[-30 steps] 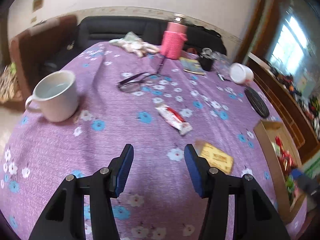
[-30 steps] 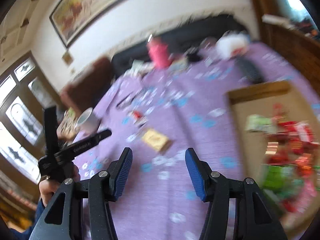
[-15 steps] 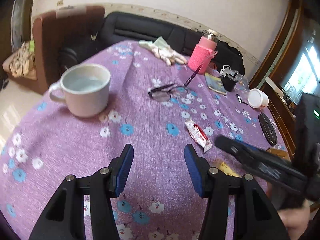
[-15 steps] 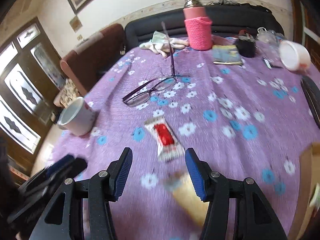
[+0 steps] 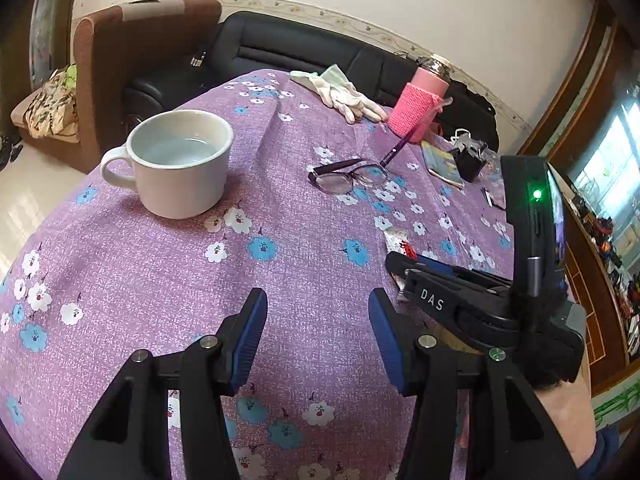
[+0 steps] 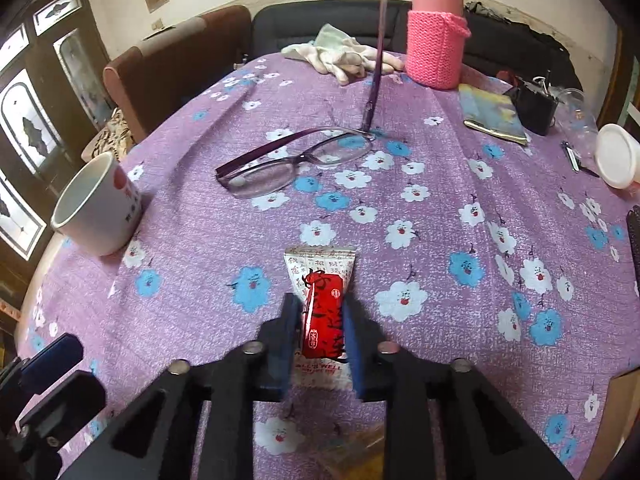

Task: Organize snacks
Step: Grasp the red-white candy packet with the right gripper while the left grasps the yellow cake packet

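Note:
A red and white snack packet (image 6: 320,268) lies flat on the purple flowered tablecloth (image 6: 200,240). My right gripper (image 6: 321,312) is shut on its near half, a blue pad pressed on each long side. The left wrist view shows the same right gripper (image 5: 400,260) coming in from the right, with the packet's far end (image 5: 396,238) sticking out past its tip. My left gripper (image 5: 317,304) hovers open over bare cloth a little left of it, nothing between its fingers. A yellow packet (image 6: 356,456) lies partly hidden under the right gripper.
A white mug (image 5: 180,164) with water stands at the left. Glasses (image 5: 348,176), white gloves (image 5: 340,92) and a pink flask (image 5: 416,108) lie farther back. A white tub (image 6: 616,156) and a black remote (image 6: 634,232) sit at the right edge.
My right gripper swung left from beside the snack box to the red and white packet, came down and shut on it. The left gripper rolled a little and stayed open.

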